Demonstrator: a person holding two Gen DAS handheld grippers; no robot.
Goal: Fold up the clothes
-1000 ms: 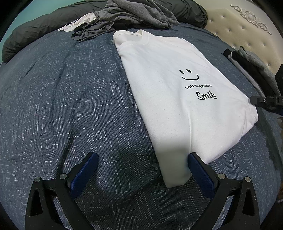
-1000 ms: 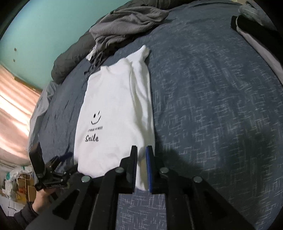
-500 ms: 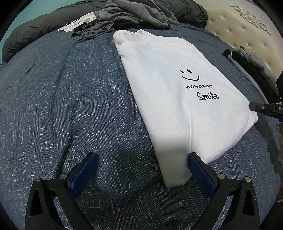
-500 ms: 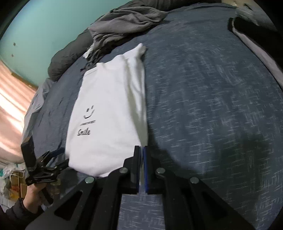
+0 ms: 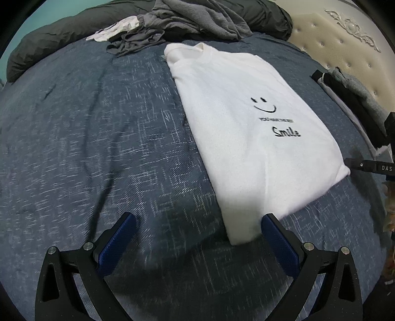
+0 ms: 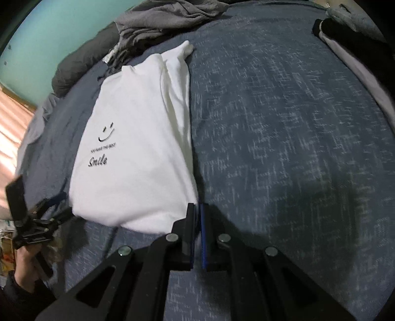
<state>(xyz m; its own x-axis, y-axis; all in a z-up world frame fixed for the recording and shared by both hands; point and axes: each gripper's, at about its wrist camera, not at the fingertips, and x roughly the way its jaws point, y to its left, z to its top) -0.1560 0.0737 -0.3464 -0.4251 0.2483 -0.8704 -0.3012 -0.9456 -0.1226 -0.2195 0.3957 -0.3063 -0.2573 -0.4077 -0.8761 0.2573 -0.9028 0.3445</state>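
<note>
A white shirt [image 5: 246,138] with a smiley and the word "Smile" lies on the dark blue bedspread [image 5: 98,148], its sides folded in. My left gripper [image 5: 198,218] stands open over the shirt's near hem corner, and that corner lies beside the right finger [image 5: 279,239]. In the right wrist view the same shirt [image 6: 138,158] reaches down to my right gripper [image 6: 197,210], which is shut on the hem's other corner. The right gripper's tip [image 5: 353,163] shows at that corner in the left view. A hand holds the left gripper [image 6: 60,205] at the far left.
A heap of grey clothes [image 5: 197,22] and a dark duvet [image 5: 61,32] lie at the bed's far end. Folded dark clothes [image 5: 355,103] sit along the right edge, by the padded cream headboard [image 5: 340,39]. A teal wall [image 6: 49,32] stands behind.
The right gripper's jaws have closed onto the shirt's hem corner and the hand has tilted a little. The left gripper has stayed open in the same spot.
</note>
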